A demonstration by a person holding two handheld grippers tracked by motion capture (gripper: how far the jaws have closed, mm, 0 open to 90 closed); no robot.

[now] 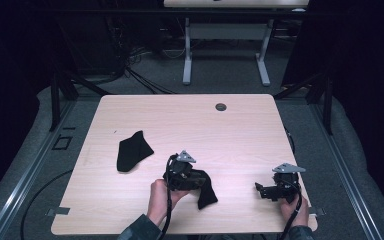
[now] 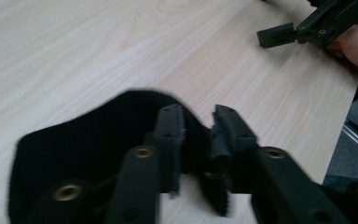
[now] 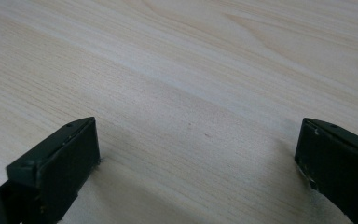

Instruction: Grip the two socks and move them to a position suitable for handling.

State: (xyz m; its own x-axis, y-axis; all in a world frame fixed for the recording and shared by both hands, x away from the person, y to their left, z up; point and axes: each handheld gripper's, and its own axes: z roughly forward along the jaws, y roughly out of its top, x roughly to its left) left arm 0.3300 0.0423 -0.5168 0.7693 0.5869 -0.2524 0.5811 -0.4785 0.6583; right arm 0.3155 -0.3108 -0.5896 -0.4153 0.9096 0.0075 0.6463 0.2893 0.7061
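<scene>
Two black socks lie on the light wooden table (image 1: 205, 130). One sock (image 1: 132, 150) rests flat at the left middle. The other sock (image 1: 206, 191) (image 2: 74, 144) lies crumpled near the front edge, under my left gripper (image 1: 196, 181) (image 2: 198, 114). The left jaws stand a little apart, with a fold of this sock between them, and the pads do not seem to press on it. My right gripper (image 1: 261, 190) (image 3: 198, 140) rests low over bare wood at the front right. Its jaws are wide open and hold nothing. One of its fingers (image 2: 276, 36) is also in the left gripper view.
A round cable hole (image 1: 221, 106) sits near the table's far edge. Beyond the table stand the legs of another desk (image 1: 187, 55) and loose cables on the floor. Metal rails (image 1: 25, 170) run along both sides.
</scene>
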